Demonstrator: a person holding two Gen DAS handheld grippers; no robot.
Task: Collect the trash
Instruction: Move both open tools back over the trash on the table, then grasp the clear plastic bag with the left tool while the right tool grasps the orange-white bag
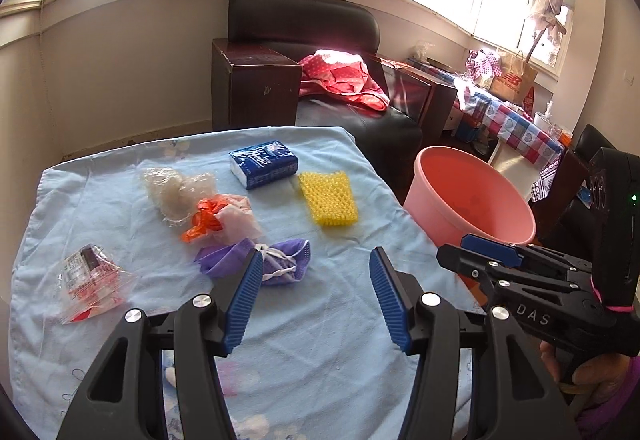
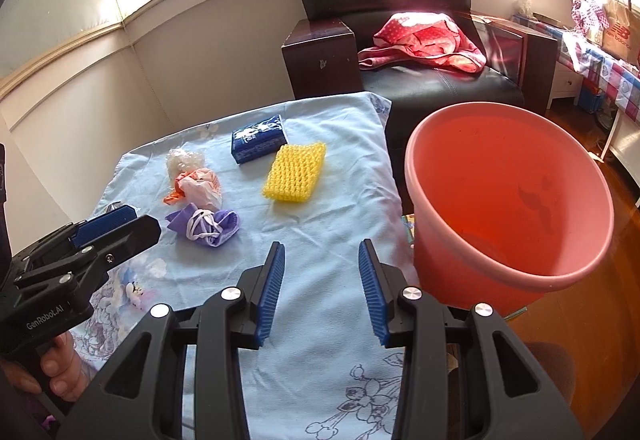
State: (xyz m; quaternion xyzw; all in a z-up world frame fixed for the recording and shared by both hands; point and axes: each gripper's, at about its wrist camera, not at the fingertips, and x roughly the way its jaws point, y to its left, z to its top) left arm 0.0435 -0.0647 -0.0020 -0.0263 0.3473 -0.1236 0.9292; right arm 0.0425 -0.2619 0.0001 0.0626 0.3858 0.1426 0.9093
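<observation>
Trash lies on a table under a light blue cloth (image 1: 344,324): a purple face mask (image 1: 286,260), an orange and pink bag (image 1: 220,220), crumpled clear plastic (image 1: 176,188), a blue tissue pack (image 1: 264,162), a yellow foam net (image 1: 329,198) and a clear wrapper with red print (image 1: 88,276). My left gripper (image 1: 316,256) is open above the cloth, its left finger just in front of the mask, with nothing between the pads. My right gripper (image 2: 321,246) is open and empty over the cloth's right side, next to a pink bucket (image 2: 512,200) that stands off the table's right edge.
A black armchair (image 2: 440,84) with a red dotted cloth (image 2: 424,36) stands behind the table. Beside it is a dark wooden box (image 2: 320,56). A side table with a checked cloth (image 1: 516,120) and bags is at the far right. Wooden floor (image 2: 600,320) lies under the bucket.
</observation>
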